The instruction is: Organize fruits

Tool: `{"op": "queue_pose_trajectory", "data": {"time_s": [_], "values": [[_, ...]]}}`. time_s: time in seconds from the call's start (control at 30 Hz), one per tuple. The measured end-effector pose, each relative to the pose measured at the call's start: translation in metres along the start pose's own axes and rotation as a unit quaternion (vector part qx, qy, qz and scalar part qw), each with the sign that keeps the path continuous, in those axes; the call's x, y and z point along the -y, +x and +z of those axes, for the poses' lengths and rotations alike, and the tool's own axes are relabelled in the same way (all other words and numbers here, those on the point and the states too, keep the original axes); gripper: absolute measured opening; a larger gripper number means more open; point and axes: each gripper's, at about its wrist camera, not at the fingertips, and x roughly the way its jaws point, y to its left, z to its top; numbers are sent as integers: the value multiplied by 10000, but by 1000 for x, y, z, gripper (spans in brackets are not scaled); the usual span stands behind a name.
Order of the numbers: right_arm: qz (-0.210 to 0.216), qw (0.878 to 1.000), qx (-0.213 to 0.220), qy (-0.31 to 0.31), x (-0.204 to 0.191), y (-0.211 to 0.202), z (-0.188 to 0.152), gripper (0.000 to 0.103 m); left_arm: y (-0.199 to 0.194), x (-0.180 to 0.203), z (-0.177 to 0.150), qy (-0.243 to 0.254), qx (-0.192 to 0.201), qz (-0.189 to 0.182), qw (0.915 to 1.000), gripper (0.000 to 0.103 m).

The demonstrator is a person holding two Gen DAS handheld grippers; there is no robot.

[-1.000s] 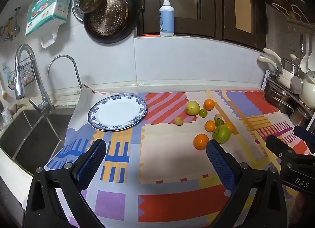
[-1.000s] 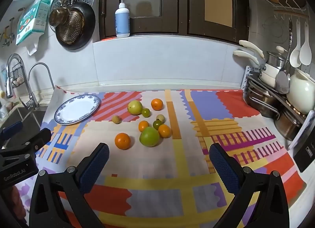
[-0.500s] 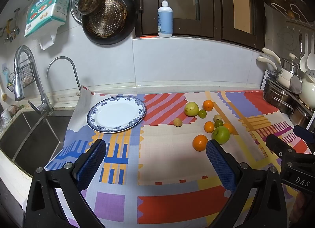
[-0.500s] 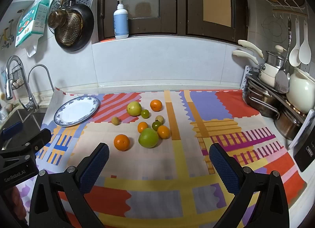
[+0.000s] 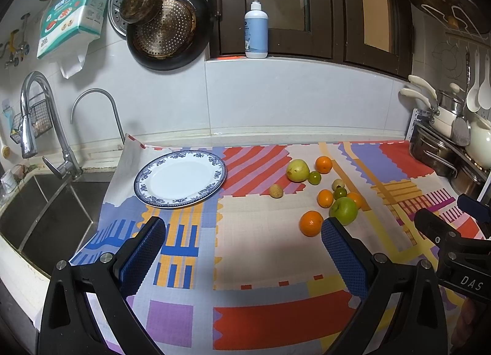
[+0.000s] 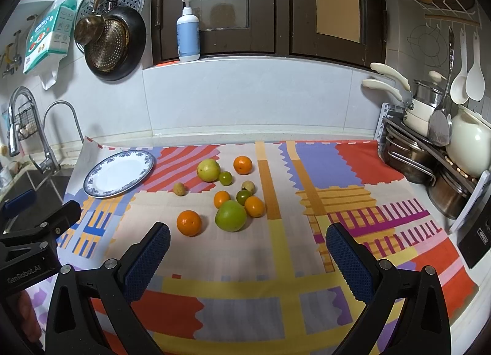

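Several fruits lie loose on the patterned cloth: a big green apple (image 6: 230, 215), a near orange (image 6: 189, 222), a yellow-green pear (image 6: 208, 170), small oranges and small green fruits. The same cluster shows in the left wrist view, with the apple (image 5: 343, 210) and the near orange (image 5: 311, 223). An empty blue-rimmed white plate (image 5: 180, 178) sits to their left; it also shows in the right wrist view (image 6: 119, 172). My left gripper (image 5: 242, 250) is open and empty, above the cloth in front of the plate. My right gripper (image 6: 245, 250) is open and empty, in front of the fruits.
A steel sink (image 5: 40, 220) with faucets (image 5: 30, 128) lies left of the cloth. Pots and a kettle on a rack (image 6: 429, 152) stand at the right. Pans (image 5: 165, 27) hang on the wall and a pump bottle (image 5: 256, 30) stands on the ledge.
Both views have shifted slightly; the fruits and plate sit a little higher and farther in frame. Nothing was taken hold of or moved on the cloth.
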Motion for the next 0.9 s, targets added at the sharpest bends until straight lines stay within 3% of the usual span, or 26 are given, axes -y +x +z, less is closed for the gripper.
{"op": "queue_pose_trajectory", "data": {"time_s": [0.9], "values": [[8, 10000, -1, -5, 0, 1, 2, 102, 0, -1, -2, 2, 11, -8, 10000, 103]]}}
